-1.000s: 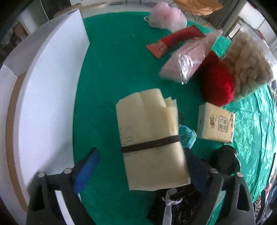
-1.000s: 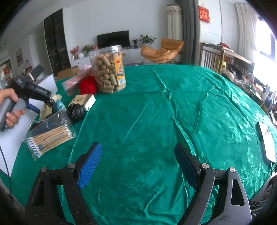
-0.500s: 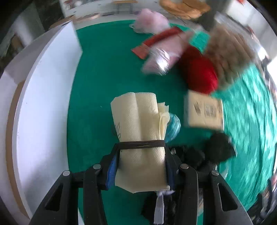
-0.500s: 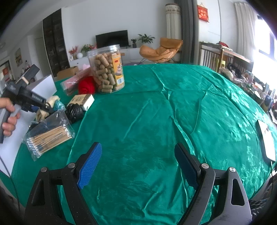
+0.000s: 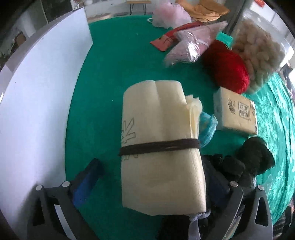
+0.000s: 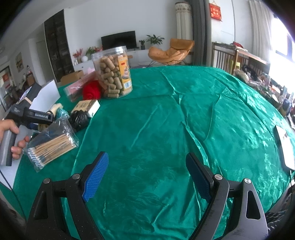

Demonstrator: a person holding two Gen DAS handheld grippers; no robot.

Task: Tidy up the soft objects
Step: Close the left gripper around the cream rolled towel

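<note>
A folded cream cloth bundle (image 5: 158, 140) tied with a dark band lies on the green tablecloth between the open jaws of my left gripper (image 5: 153, 177); neither finger visibly touches it. Around it lie a red yarn ball (image 5: 225, 66), a pink bagged cloth (image 5: 189, 44), a pink mesh puff (image 5: 171, 14), a teal bag (image 5: 205, 127) and black soft items (image 5: 254, 157). My right gripper (image 6: 146, 175) is open and empty over bare tablecloth. The left gripper also shows in the right wrist view (image 6: 31, 115).
A white board (image 5: 35, 103) stands along the left. A tan tissue box (image 5: 235, 112) and a clear jar of pellets (image 6: 113, 72) sit to the right. A bag of cotton swabs (image 6: 51, 144) lies near the table's front left. A white card (image 6: 284, 147) lies at far right.
My left gripper was shut on the cream bundle half a second ago; its jaws are now open around it. The right gripper has not moved.
</note>
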